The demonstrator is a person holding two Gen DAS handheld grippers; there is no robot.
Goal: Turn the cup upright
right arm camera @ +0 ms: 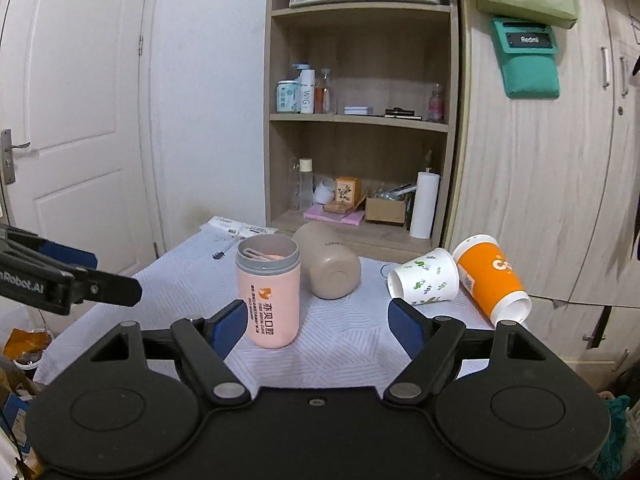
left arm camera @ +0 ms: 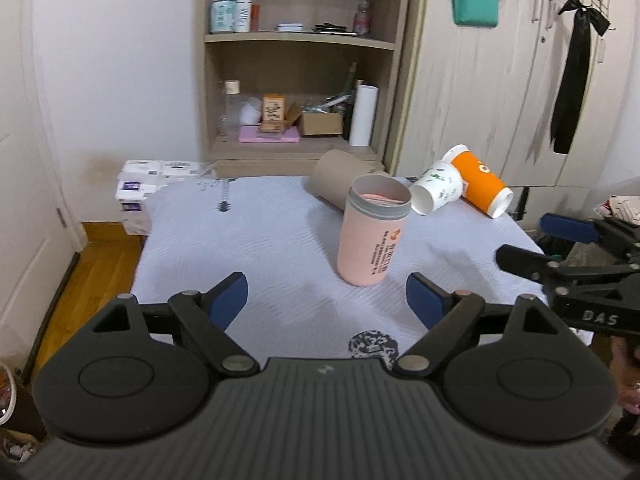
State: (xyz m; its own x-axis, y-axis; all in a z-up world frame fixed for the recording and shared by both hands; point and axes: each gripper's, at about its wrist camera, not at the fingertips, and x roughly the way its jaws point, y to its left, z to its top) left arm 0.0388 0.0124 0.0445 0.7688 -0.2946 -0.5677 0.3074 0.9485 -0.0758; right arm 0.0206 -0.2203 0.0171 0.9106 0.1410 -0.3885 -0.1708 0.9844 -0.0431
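Both wrist views look forward, low over the table (left arm camera: 240, 240), sharing cups and shelf (right arm camera: 360, 118).

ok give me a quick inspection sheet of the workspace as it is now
surface: white quilted table cover, dark print at near edge
job's things: pink cup upright; beige cup, white paper cup, orange paper cup on their sides
clutter: nothing seen on the cover beyond the cups
grippers: left tool open, empty; right tool open, empty
cables: nothing seen
surroundings: shelf unit with bottles, wardrobe, door
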